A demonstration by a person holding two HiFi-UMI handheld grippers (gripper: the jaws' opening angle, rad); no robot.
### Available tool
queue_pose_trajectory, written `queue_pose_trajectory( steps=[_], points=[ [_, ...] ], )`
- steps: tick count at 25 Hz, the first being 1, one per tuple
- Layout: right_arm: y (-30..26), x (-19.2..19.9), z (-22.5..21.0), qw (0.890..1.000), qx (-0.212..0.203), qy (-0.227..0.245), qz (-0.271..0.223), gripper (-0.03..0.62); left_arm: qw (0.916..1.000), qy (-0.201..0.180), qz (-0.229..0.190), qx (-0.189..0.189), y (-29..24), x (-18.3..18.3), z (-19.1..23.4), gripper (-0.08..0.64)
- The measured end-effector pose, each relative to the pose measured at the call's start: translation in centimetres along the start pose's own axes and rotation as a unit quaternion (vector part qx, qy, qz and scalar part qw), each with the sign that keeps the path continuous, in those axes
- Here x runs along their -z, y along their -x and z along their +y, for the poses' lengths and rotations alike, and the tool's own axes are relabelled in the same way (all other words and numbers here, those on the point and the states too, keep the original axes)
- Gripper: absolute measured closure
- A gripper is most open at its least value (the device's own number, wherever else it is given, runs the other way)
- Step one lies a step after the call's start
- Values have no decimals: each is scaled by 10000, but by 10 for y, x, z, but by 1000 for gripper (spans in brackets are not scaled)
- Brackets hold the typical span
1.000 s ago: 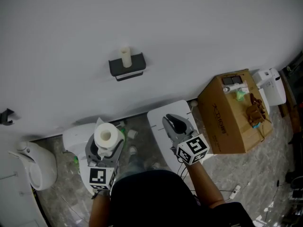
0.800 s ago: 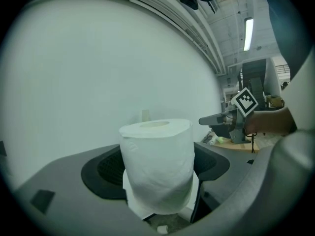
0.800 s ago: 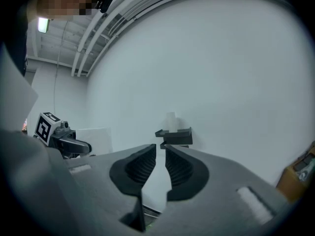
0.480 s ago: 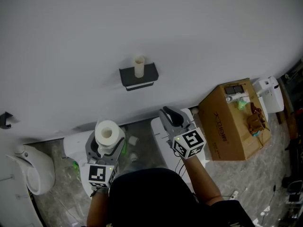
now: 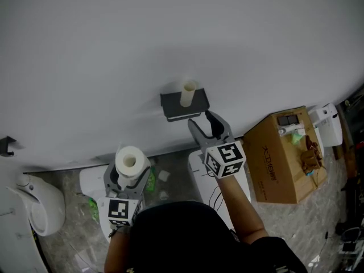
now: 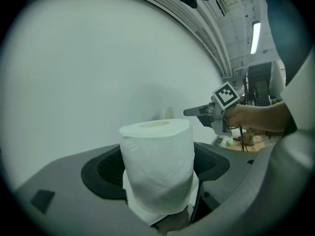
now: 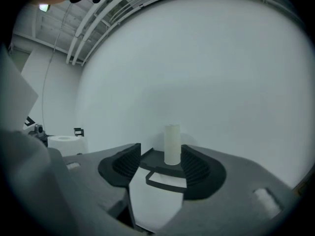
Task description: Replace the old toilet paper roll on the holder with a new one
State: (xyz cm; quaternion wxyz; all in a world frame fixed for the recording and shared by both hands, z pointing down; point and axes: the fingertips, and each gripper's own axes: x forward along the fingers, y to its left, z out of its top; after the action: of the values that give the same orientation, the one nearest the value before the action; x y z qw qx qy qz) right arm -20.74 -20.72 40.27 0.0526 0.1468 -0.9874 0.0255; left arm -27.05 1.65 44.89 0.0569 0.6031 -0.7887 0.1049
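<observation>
Roll (image 5: pixel 129 162) stands clamped in left gripper (image 5: pixel 127 180); right gripper (image 5: pixel 203 124), jaws just opened, empty, near core (image 5: pixel 187 94) on holder (image 5: pixel 173 102).

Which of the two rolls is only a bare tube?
The tube upright on the dark wall holder; the roll in the left gripper is thick with paper.
</observation>
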Motion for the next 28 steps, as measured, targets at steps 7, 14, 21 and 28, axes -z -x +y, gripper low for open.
queue_pose_trajectory(
  steps=[7, 14, 21, 28],
  points=[
    [-56, -4, -13, 9993, 292, 124, 183, 311, 10000, 8, 42, -3, -16, 13, 39, 149],
    [-94, 0, -18, 9970, 544, 352, 419, 314, 9999, 77, 109, 45, -29, 24, 64, 149],
    [-105, -4, -23, 9962, 707, 334, 386, 413, 9997, 137, 137, 177, -41, 24, 75, 149],
    [-104, -7, -25, 9965, 756, 168, 298, 417, 9994, 19, 106, 342, -46, 25, 74, 149]
  ],
)
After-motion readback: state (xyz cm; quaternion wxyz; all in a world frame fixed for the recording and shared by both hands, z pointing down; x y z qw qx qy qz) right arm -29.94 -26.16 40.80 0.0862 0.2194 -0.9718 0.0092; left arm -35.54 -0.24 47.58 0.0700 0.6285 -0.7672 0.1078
